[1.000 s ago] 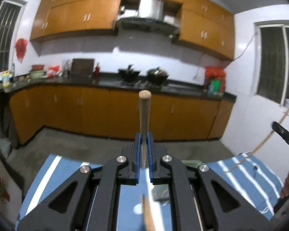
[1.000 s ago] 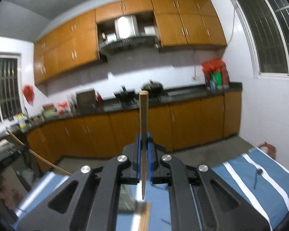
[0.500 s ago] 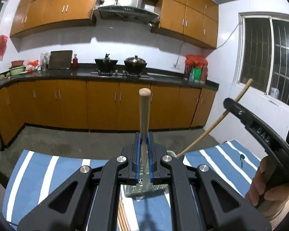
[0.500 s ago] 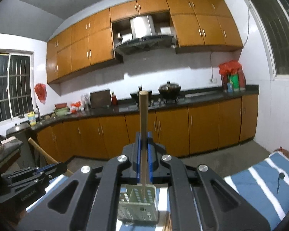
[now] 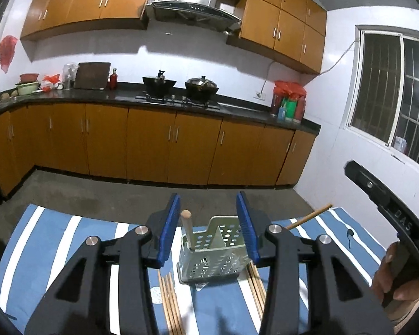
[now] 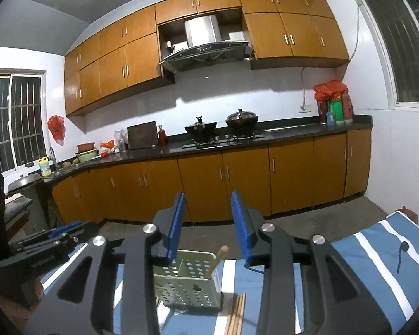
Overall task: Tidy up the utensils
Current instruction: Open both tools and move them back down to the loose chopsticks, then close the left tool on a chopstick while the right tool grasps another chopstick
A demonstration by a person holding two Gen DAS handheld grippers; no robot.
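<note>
A pale green perforated utensil holder (image 5: 215,254) stands on the blue striped cloth, also in the right wrist view (image 6: 188,282). One chopstick (image 5: 187,229) stands in its left compartment. Another chopstick (image 6: 219,257) leans in its right compartment; its top shows beyond the right finger in the left wrist view (image 5: 310,219). My left gripper (image 5: 208,224) is open and empty above the holder. My right gripper (image 6: 208,223) is open and empty above it too. Loose chopsticks lie on the cloth at the holder's left (image 5: 170,298) and right (image 5: 257,282).
The table carries a blue and white striped cloth (image 5: 56,240). A small dark spoon (image 6: 400,254) lies on it at the right. The other gripper's body and the hand holding it (image 5: 391,229) are at the right edge. Kitchen cabinets (image 5: 153,142) stand behind.
Both grippers held a chopstick upright, lowered over the holder, then opened. Both chopsticks now stand in the holder, one in each compartment.
</note>
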